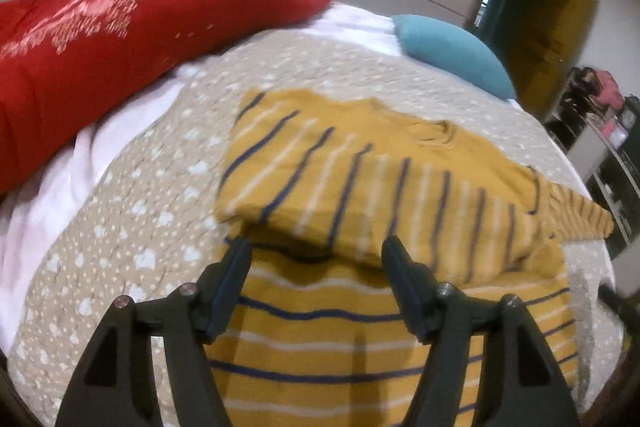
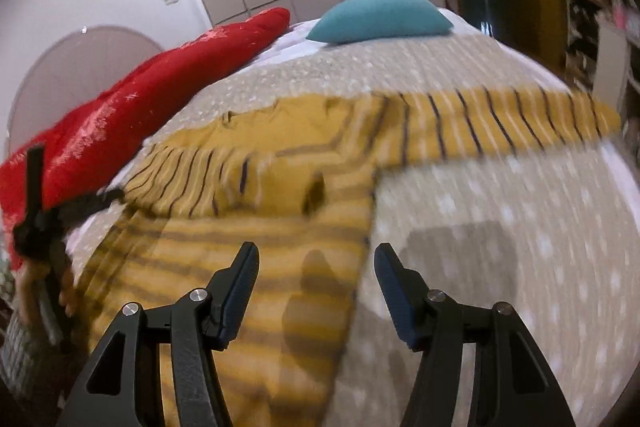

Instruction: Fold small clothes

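A mustard sweater (image 1: 340,331) with navy and white stripes lies flat on the bed, neck hole away from me. One sleeve (image 1: 320,183) is folded across its chest. The other sleeve (image 2: 500,127) stretches out sideways over the cover. My left gripper (image 1: 318,243) hovers open just above the folded sleeve's near edge, nothing between its fingers. My right gripper (image 2: 317,249) is open over the sweater's (image 2: 240,247) right side edge, holding nothing. In the right wrist view the left gripper (image 2: 76,173) shows at the far left, held by a hand.
The bed cover (image 1: 140,207) is beige with white dots. A long red cushion (image 1: 100,47) lies along the left side and a teal pillow (image 1: 452,51) sits at the far end. Wardrobe doors stand behind the bed; dark shelving (image 1: 612,147) is at the right.
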